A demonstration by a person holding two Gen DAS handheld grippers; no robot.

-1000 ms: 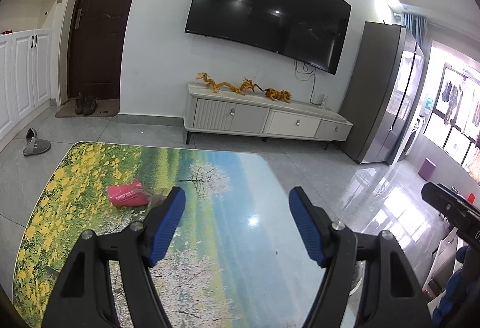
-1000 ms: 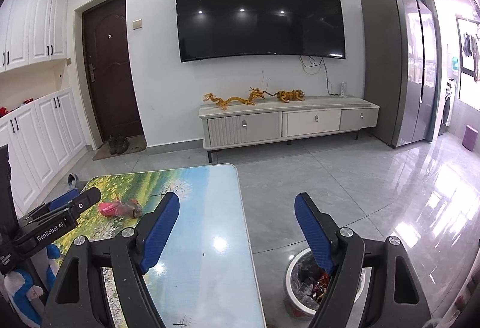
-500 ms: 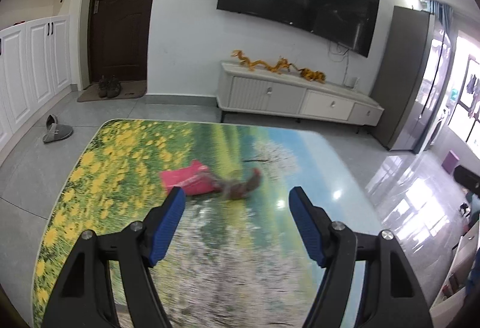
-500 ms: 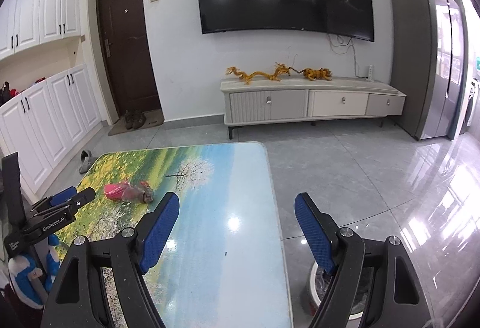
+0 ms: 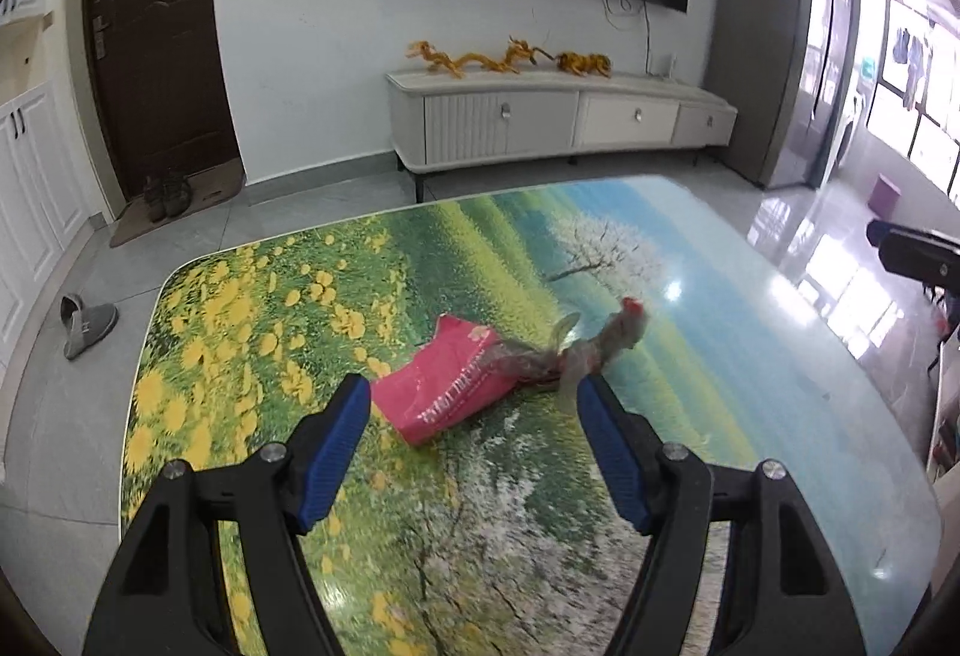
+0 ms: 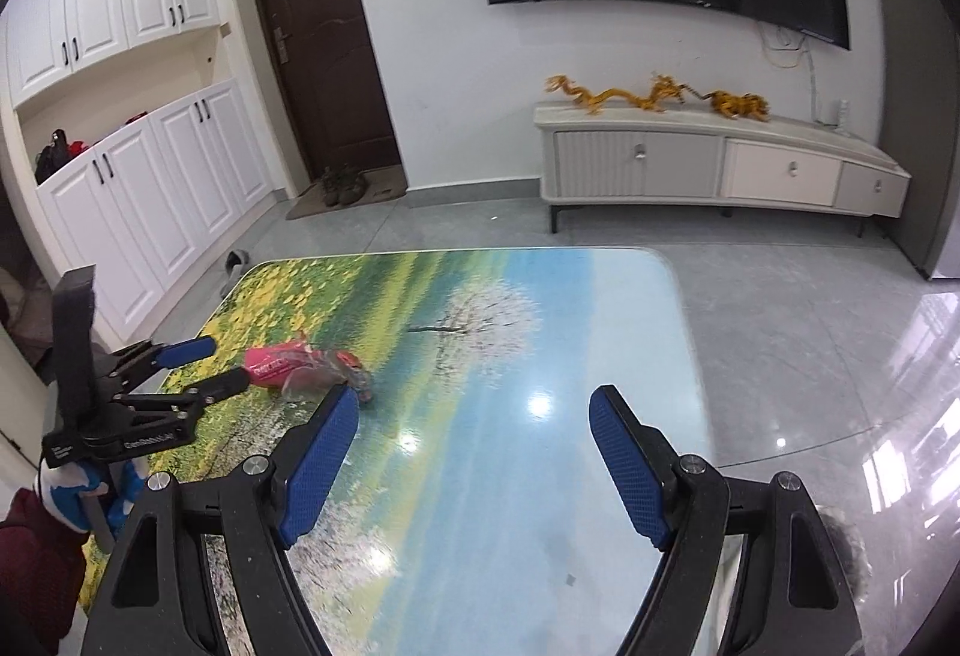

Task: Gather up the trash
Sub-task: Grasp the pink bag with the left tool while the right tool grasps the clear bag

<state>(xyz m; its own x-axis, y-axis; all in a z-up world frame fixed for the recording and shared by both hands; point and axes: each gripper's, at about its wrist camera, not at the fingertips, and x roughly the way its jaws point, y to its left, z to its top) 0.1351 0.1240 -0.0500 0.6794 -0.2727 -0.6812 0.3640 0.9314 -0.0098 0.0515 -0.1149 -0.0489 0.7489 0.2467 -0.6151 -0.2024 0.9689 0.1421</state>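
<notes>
Glossy and printed with a meadow of yellow flowers, a white blossoming tree and blue sky, the rounded tabletop fills the lower half of the left wrist view. On it lies the trash: a crumpled pink plastic wrapper tangled with a twist of clear cellophane. One second ago this bundle sat small and far off to the left of the left gripper; now the bundle sits directly ahead, between the blue-padded fingertips, with the jaws spread wide and nothing held. The pads look close to the bundle, though contact cannot be confirmed. That suggests the approach is nearly finished and closing is the next step.

From the right wrist view, the same pink wrapper rests on the flowery left part of the tabletop, and the left gripper now reaches just beside it, nearer than half a second ago. The right gripper hovers over the tabletop's sky-blue part, well apart from the bundle, jaws wide and empty.
</notes>
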